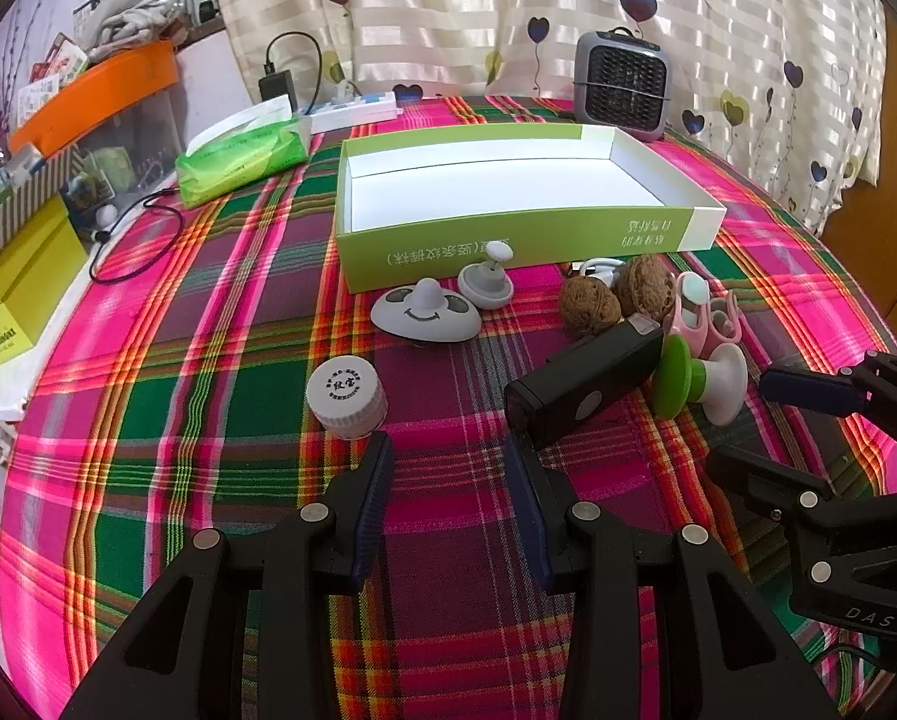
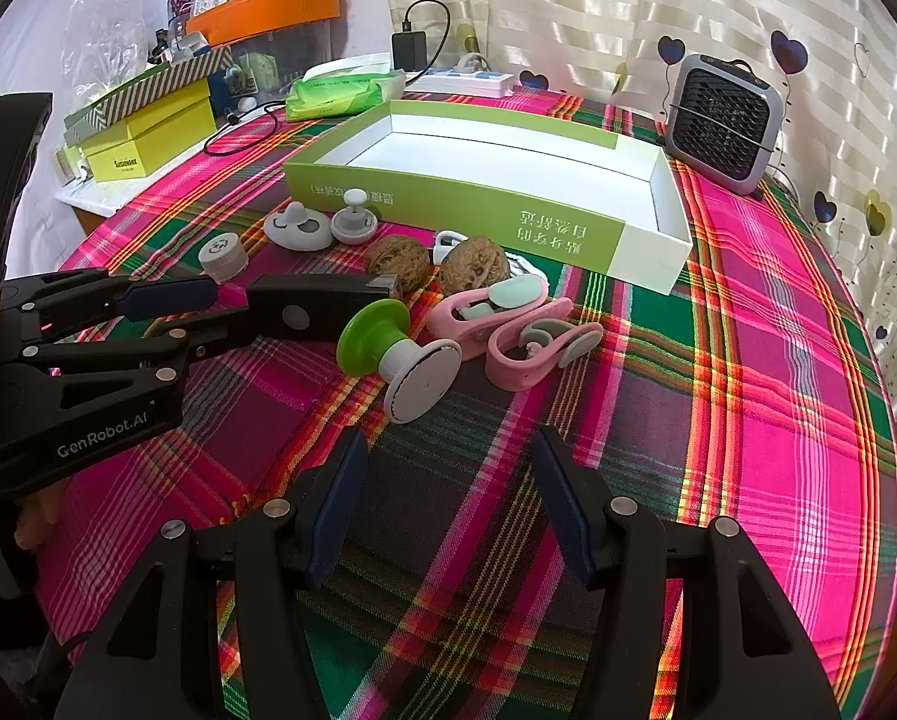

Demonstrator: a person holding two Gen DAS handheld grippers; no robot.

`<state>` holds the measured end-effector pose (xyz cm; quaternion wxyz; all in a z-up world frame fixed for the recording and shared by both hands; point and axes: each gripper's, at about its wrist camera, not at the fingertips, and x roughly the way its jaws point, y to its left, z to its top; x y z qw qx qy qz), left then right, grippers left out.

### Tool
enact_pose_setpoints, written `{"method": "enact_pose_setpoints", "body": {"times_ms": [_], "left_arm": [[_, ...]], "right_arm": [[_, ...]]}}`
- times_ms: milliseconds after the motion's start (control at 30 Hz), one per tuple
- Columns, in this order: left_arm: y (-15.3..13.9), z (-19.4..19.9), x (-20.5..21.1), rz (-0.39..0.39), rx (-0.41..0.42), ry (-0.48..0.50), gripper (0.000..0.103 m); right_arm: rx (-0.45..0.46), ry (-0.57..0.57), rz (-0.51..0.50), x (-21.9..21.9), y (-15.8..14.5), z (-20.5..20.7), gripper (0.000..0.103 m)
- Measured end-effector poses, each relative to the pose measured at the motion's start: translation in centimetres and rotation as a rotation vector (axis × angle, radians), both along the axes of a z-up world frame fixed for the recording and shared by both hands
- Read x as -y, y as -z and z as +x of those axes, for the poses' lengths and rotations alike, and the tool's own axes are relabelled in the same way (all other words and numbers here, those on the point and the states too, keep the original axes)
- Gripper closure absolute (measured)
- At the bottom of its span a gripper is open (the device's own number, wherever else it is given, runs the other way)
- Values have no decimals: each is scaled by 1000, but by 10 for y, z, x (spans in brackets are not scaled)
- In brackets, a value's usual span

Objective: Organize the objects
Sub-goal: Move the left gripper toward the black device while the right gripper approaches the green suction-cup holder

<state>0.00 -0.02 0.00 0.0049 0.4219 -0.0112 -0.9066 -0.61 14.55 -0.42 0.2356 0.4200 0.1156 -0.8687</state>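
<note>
Both the left gripper (image 1: 448, 468) and right gripper (image 2: 448, 480) hover with fingers wide, holding nothing, near the black device (image 1: 580, 387) before the green box (image 1: 508, 246).

**Counting what is lying on the plaid table**

One green-and-white tray box (image 1: 508, 240) is sitting open. In front of it, two walnuts (image 1: 589, 305) are lying side by side, and two pink clips (image 2: 496, 306) are resting beside them. Two grey-white knobbed pieces are showing: one oval face-shaped base (image 1: 425, 313) and one round one (image 1: 485, 285). One white bottle cap (image 1: 346, 397), one black rectangular device (image 1: 586, 387) and one green-and-white spool-shaped piece (image 2: 397, 357) are lying nearby. One grey fan (image 1: 622, 84) is standing behind, and one green tissue pack (image 1: 244, 159) is lying at the left.
</note>
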Motion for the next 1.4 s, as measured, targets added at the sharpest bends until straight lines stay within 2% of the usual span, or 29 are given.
{"method": "enact_pose_setpoints", "body": {"times_ms": [567, 833, 1400], "left_arm": [[1, -1, 3, -11, -1, 0, 66], [0, 0, -5, -52, -5, 0, 66], [-1, 2, -1, -8, 0, 27, 66]], "right_arm": [[1, 0, -2, 0, 0, 0, 45], [1, 0, -2, 0, 0, 0, 45], [1, 0, -3, 0, 0, 0, 45]]}}
